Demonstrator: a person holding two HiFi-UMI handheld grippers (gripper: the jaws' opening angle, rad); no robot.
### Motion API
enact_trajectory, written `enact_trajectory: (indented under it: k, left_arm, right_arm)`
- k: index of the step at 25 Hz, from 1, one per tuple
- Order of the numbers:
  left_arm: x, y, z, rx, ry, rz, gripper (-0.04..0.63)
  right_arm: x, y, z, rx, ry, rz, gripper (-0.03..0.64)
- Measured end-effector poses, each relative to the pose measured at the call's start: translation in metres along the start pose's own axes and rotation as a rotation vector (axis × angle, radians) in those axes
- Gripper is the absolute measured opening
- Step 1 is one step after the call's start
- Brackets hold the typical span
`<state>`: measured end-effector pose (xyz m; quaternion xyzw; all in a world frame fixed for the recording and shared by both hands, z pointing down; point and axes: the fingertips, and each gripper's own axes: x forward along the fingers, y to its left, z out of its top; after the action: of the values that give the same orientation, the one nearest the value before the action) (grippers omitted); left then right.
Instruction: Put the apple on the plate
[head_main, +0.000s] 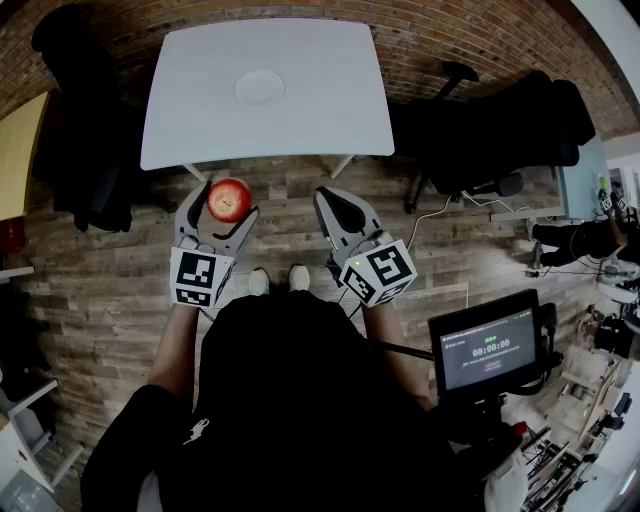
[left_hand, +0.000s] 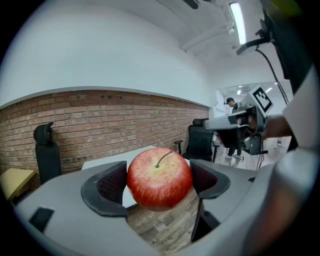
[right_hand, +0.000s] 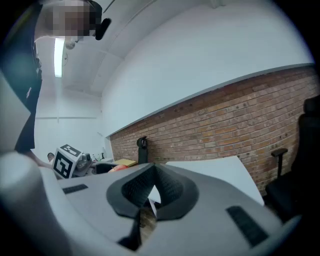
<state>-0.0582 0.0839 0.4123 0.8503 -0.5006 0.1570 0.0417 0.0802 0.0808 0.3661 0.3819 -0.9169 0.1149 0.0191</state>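
A red apple sits between the jaws of my left gripper, held above the wood floor just short of the white table. In the left gripper view the apple fills the gap, stem up, with both dark pads pressed on its sides. A white plate lies at the middle of the table, well beyond the apple. My right gripper hangs beside the left one, empty, its jaws closed together. The apple shows as a red sliver in the right gripper view.
Black office chairs stand right of the table and another dark chair at its left. A screen on a stand is at the lower right. A brick wall runs behind the table.
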Motion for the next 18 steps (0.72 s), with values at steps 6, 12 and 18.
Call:
enact_trajectory:
  k: [6, 12, 18]
  left_arm:
    - [0.0, 0.005, -0.002, -0.001, -0.004, 0.004, 0.399]
    - [-0.001, 0.008, 0.001, 0.007, -0.01, 0.001, 0.399]
    - [-0.011, 0.022, -0.005, 0.009, -0.038, 0.002, 0.399]
  right_arm:
    - [0.004, 0.001, 0.0, -0.012, 0.005, -0.001, 0.003]
    - [0.009, 0.005, 0.001, -0.015, 0.013, 0.008, 0.003]
    - [0.02, 0.022, -0.004, -0.001, 0.005, 0.019, 0.003]
